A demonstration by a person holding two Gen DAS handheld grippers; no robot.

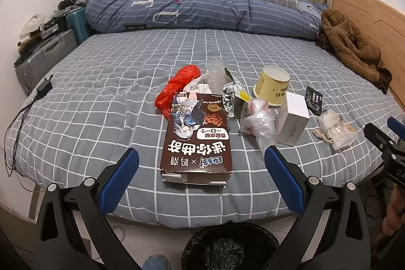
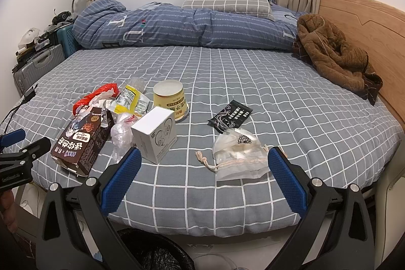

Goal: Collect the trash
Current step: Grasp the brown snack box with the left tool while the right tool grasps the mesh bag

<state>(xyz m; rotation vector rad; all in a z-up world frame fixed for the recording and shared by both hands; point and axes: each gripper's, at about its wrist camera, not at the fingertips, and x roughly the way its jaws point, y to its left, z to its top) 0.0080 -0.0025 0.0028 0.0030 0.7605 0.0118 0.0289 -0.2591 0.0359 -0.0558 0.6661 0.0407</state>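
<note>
Trash lies on the grey checked bed (image 1: 101, 98): a brown cookie box (image 1: 197, 138) (image 2: 83, 141), a red plastic bag (image 1: 177, 87) (image 2: 93, 95), a yellow cup (image 1: 272, 86) (image 2: 172, 99), a white box (image 1: 292, 120) (image 2: 155, 137), crumpled clear plastic (image 1: 258, 122) (image 2: 121, 133), a black sachet (image 1: 314, 98) (image 2: 230, 115) and a clear drawstring pouch (image 1: 334, 129) (image 2: 239, 157). My left gripper (image 1: 201, 167) is open and empty, just before the cookie box. My right gripper (image 2: 205, 168) is open and empty, just before the pouch.
A black-lined trash bin (image 1: 227, 247) (image 2: 154, 252) stands on the floor below the bed edge. A folded blue duvet (image 1: 197, 9), a pillow (image 2: 227, 1) and a brown blanket (image 2: 331, 52) lie at the back. Suitcases (image 1: 45, 55) stand left. A charger (image 1: 44, 87) lies on the bed.
</note>
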